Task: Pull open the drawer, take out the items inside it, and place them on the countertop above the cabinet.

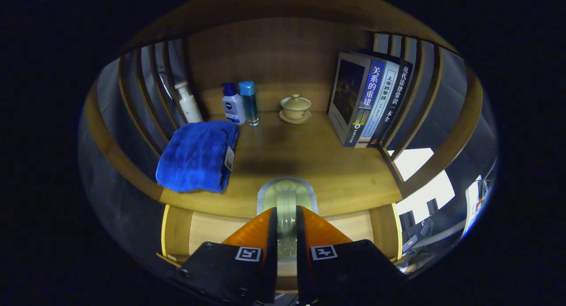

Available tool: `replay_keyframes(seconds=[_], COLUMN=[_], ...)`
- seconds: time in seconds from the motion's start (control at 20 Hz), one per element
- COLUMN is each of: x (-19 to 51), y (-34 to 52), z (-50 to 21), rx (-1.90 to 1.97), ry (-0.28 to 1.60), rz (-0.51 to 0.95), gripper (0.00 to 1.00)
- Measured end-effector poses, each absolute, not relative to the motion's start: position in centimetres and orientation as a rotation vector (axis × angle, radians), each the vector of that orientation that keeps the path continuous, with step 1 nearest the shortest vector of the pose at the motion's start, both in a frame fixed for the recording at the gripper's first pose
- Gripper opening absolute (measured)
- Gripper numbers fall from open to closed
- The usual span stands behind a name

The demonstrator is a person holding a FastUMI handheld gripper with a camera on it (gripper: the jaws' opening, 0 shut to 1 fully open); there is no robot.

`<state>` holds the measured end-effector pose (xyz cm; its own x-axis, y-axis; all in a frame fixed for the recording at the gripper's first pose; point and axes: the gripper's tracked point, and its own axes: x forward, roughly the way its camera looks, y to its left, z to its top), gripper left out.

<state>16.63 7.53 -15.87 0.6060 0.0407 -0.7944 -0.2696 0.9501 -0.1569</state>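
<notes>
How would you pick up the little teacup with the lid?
The gripper is shut on a clear glass now. Once free, I would probably come at the lidded teacup from the front, fingers either side of its round bowl, above the saucer.

Pale green translucent object (286, 200), possibly glass, upright between gripper (286, 217) fingers, over countertop (309, 160) front edge; drawer (212, 228) open below.

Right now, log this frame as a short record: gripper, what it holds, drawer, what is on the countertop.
gripper: gripper shut on a pale glass, both fingers pressing its sides
glass position: over the countertop's front edge, above the open drawer
drawer: pulled open, visible floor bare
countertop left: blue towel, white pump bottle
countertop back: two blue-capped bottles, lidded teacup on a saucer
countertop right: books standing upright
</notes>
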Motion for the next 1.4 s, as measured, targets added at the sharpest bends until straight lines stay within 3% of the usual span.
replay_keyframes(seconds=[0.85, 1.2, 1.4], x=[28.0, 27.8, 27.2], y=[10.2, 9.9, 8.4], z=[-19.0, -18.2, -16.0], rx=[-0.184, -0.204, -0.188], ry=[0.826, 0.735, 0.587], rz=[0.116, 0.13, 0.105], gripper=[0.27, 0.64, 0.81])
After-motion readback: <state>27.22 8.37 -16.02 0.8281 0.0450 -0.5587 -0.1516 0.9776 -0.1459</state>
